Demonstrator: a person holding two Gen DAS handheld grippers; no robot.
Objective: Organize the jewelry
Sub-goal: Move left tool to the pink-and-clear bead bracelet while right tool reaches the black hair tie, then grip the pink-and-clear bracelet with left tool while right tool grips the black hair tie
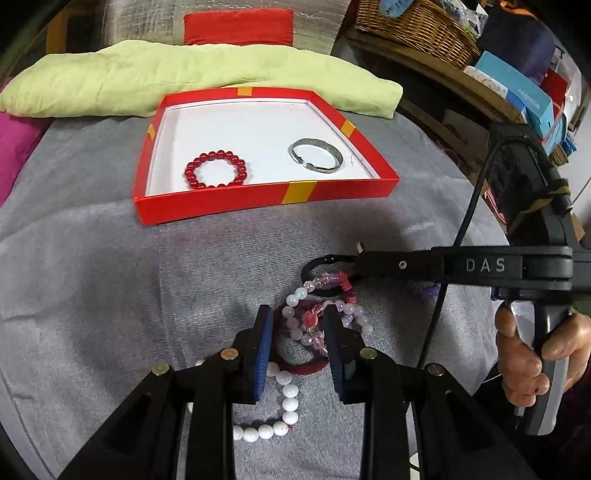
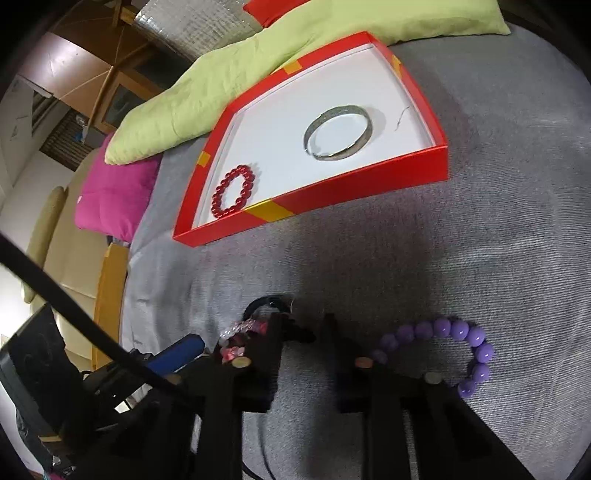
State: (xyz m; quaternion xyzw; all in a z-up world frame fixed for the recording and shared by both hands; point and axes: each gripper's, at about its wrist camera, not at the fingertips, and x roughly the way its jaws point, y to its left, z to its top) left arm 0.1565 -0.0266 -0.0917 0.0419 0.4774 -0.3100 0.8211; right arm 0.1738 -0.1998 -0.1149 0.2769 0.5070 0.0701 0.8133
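Note:
A red tray [image 1: 221, 206] [image 2: 369, 184] with a white floor holds a red bead bracelet [image 1: 216, 170] [image 2: 233, 192] and a silver bangle [image 1: 316, 155] [image 2: 338, 133]. On the grey cloth lies a tangle: a pink-white bead bracelet [image 1: 325, 317], a dark red band [image 1: 295, 365], a black ring [image 1: 321, 264] [image 2: 266, 303], a white bead bracelet [image 1: 284, 406]. My left gripper [image 1: 297, 328] is open, its blue pads straddling the pink bracelet. My right gripper [image 2: 303, 325] [image 1: 354, 264] is open, tips at the black ring. A purple bead bracelet [image 2: 454, 350] lies to its right.
A green cushion [image 1: 184, 77] lies behind the tray, a pink cushion [image 2: 114, 195] to its left. A wicker basket [image 1: 417, 26] and boxes [image 1: 517, 88] stand on a shelf at the right. A hand [image 1: 532, 350] holds the right gripper's handle.

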